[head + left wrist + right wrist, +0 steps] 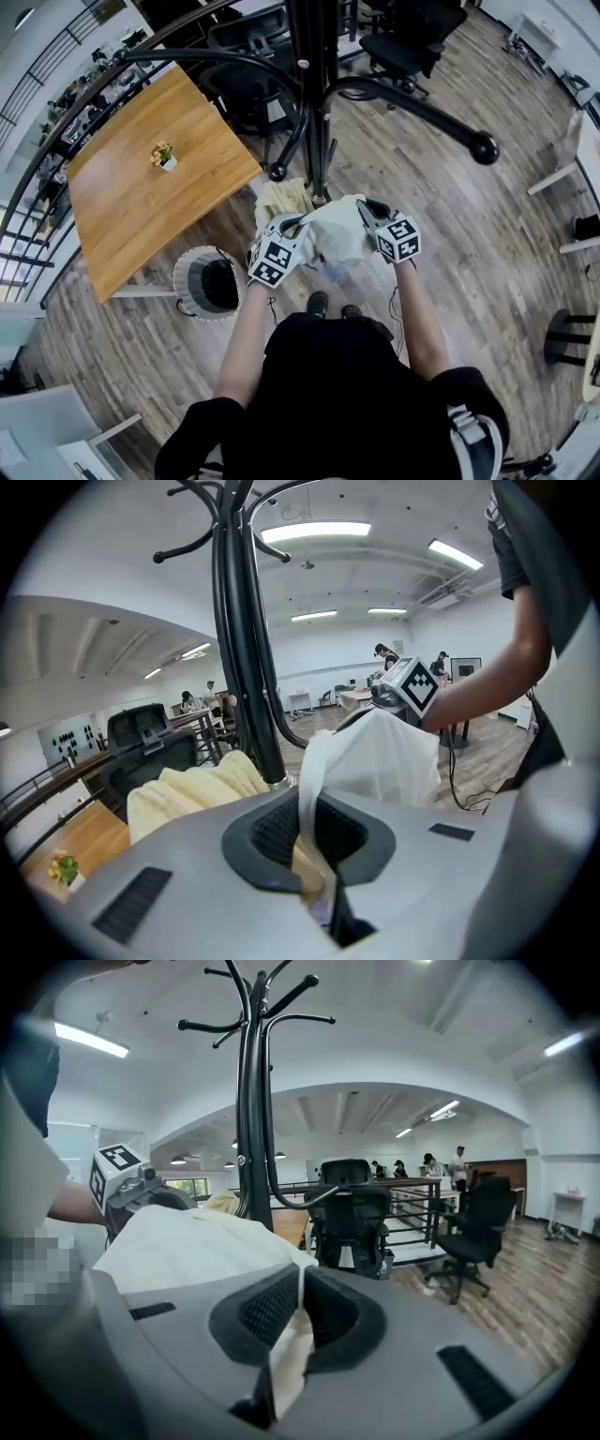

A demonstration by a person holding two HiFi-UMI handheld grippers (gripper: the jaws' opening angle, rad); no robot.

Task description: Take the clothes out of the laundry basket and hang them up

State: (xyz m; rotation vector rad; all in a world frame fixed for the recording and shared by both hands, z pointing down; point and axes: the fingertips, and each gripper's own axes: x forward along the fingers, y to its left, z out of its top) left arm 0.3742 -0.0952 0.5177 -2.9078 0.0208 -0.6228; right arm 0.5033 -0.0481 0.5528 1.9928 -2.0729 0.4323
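A white garment [339,230] hangs stretched between my two grippers in front of the black coat stand [314,103]. My left gripper [286,232] is shut on one edge of the garment [375,761], the cloth running down between its jaws. My right gripper [373,217] is shut on the other edge of the garment [197,1246]. A pale yellow towel [284,197] hangs on the stand just beyond the garment, also in the left gripper view as the yellow towel [192,794]. The laundry basket [208,283] stands on the floor to my left.
A wooden table [141,178] with a small potted plant [164,156] stands at the left. Black office chairs [408,42] sit beyond the stand. The stand's curved arms [422,108] reach out to the right. A person's shoes [333,306] stand below the garment.
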